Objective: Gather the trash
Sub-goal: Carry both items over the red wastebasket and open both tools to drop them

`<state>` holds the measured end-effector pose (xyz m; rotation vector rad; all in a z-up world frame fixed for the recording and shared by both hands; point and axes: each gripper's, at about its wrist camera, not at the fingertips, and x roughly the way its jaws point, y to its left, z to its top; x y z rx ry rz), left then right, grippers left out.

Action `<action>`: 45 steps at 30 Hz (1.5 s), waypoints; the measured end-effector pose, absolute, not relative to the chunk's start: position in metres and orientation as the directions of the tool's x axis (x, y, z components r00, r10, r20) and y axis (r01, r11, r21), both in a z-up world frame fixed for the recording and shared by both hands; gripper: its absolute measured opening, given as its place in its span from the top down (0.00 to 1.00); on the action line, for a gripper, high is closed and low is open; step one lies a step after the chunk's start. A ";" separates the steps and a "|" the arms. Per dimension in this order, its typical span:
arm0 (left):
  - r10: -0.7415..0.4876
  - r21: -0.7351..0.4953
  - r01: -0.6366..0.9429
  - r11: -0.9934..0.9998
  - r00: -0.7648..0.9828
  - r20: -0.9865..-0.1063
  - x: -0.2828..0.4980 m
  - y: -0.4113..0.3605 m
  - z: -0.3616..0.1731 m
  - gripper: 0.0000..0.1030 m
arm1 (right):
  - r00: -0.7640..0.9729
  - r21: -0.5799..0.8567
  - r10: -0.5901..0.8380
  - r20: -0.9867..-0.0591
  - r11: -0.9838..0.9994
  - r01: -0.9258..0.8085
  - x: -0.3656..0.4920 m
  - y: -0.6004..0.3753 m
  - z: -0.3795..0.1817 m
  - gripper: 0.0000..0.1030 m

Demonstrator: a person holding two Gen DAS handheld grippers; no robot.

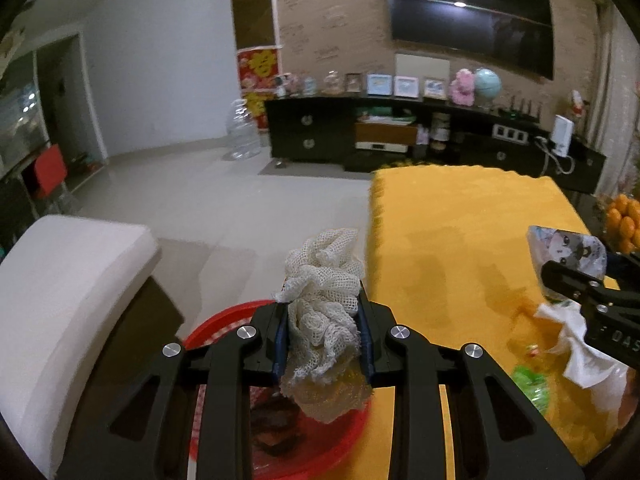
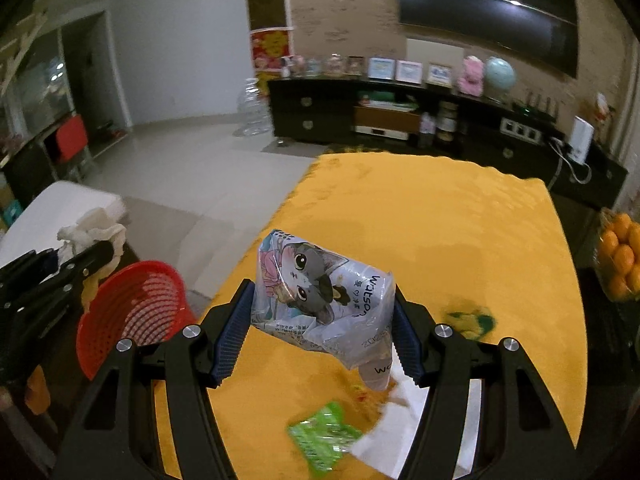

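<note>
The left gripper (image 1: 324,336) is clamped on a wad of white mesh (image 1: 320,296) right above the red basket (image 2: 132,312), which sits just off the yellow table's (image 2: 440,224) near-left edge. The right gripper (image 2: 320,328) squeezes a cat-print plastic bag (image 2: 320,296) over that table. A green wrapper (image 2: 320,436) and white tissue (image 2: 388,432) lie on the table below the bag, oranges (image 2: 620,256) off its right side.

A home living room: a wall-mounted television (image 1: 472,28) hangs above a long dark media console (image 1: 400,132) lined with picture frames (image 1: 394,85), a pink plush toy (image 1: 463,87) and a globe (image 1: 487,84), with pale tiled floor (image 1: 192,196) and a yellow-clothed bench (image 1: 460,232).
</note>
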<state>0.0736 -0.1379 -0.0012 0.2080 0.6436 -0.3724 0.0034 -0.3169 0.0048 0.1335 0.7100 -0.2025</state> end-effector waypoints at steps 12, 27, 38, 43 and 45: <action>-0.137 0.086 0.261 0.961 0.727 -0.673 0.097 -0.066 -0.026 0.75 | 0.738 0.086 0.038 -0.674 0.996 0.027 0.037 -0.250 -0.003 0.40; -0.065 0.073 0.189 0.979 0.637 -0.768 0.119 -0.039 -0.063 0.74 | 0.653 0.146 0.168 -0.738 0.985 -0.089 0.073 -0.210 -0.043 0.39; -0.075 0.057 0.196 0.979 0.606 -0.792 0.121 -0.035 -0.071 0.69 | 0.637 0.145 0.195 -0.746 0.981 -0.130 0.081 -0.199 -0.052 0.34; -0.084 0.037 0.184 0.982 0.606 -0.791 0.121 -0.031 -0.070 0.54 | 0.636 0.162 0.213 -0.741 0.977 -0.138 0.080 -0.198 -0.051 0.25; -0.090 0.029 0.183 0.983 0.608 -0.788 0.120 -0.031 -0.068 0.50 | 0.640 0.165 0.213 -0.738 0.977 -0.134 0.080 -0.200 -0.049 0.25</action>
